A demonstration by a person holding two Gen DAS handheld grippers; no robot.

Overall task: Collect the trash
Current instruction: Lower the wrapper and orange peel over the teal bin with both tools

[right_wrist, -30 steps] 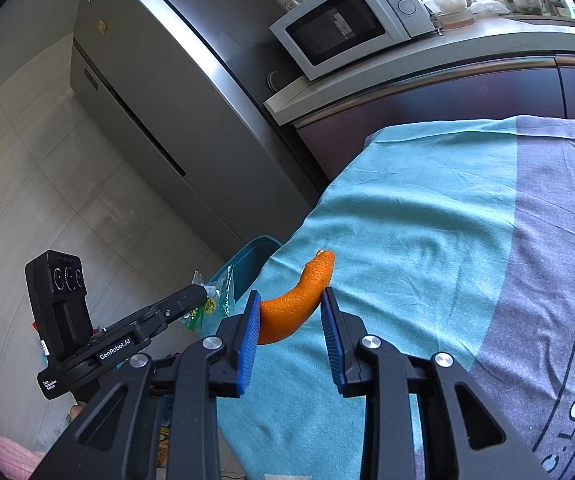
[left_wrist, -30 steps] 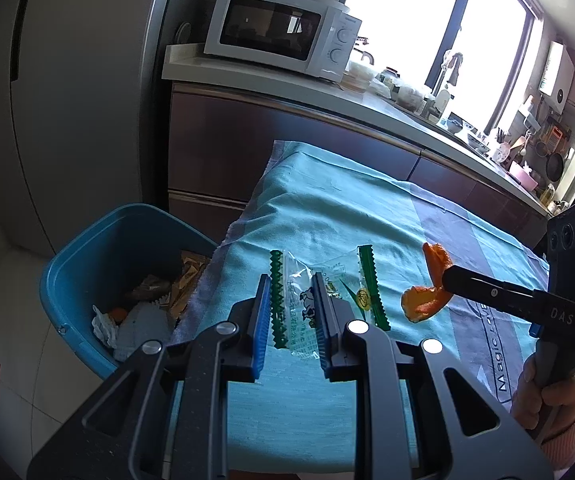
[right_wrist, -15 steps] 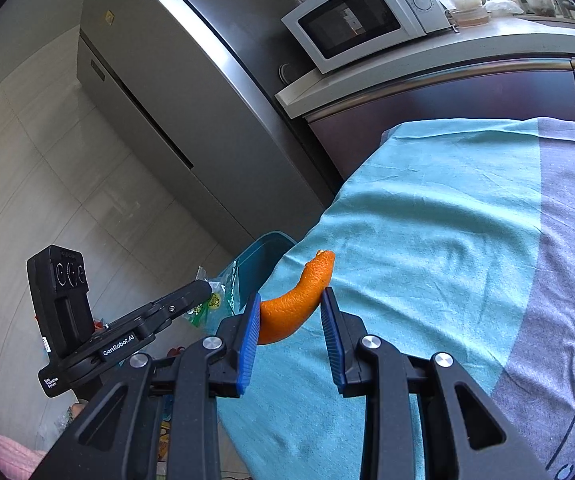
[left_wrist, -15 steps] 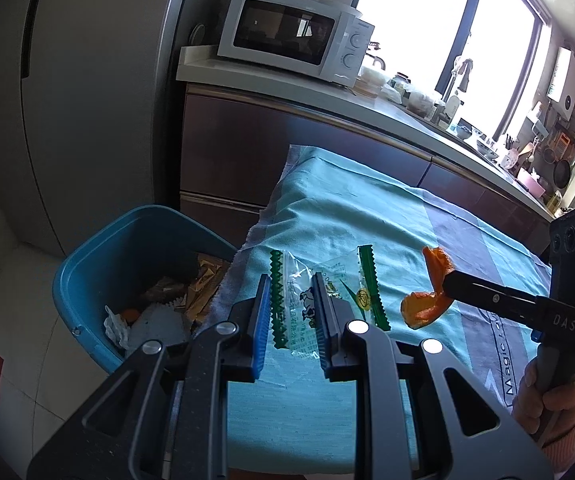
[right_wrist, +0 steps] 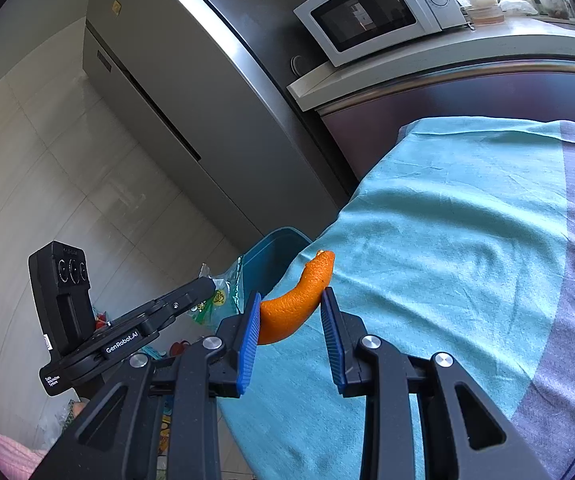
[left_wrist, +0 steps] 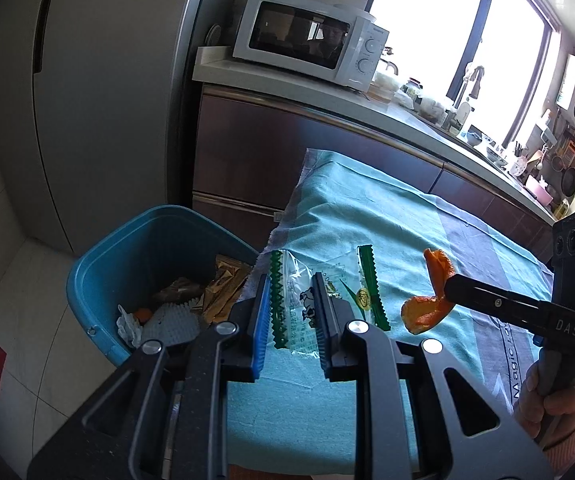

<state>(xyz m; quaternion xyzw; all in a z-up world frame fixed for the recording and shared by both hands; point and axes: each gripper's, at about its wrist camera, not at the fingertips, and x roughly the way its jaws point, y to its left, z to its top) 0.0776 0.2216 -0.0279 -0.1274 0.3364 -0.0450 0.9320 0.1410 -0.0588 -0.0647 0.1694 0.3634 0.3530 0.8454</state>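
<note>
The orange peel (right_wrist: 295, 312) is a curved strip, pebbled bright orange outside, its tip curling upward; from the left wrist view (left_wrist: 427, 304) it shows as a folded, two-lobed scrap. The wrapper (left_wrist: 295, 304) is clear plastic with green zigzag edges and small printed marks, crumpled.

The blue bin (left_wrist: 127, 248) stands on the floor just beside the end of the desk (right_wrist: 467, 260), which is covered by a teal and grey cloth. Inside it lie brown and gold wrappers, white crumpled paper, a pale bumpy piece and a small orange bit.

The right gripper (right_wrist: 289, 322) has its jaws clamped on the peel, held above the cloth near the desk's bin-side end. The left gripper (left_wrist: 289, 312) has its jaws closed on the wrapper, held up over the desk edge next to the bin
</note>
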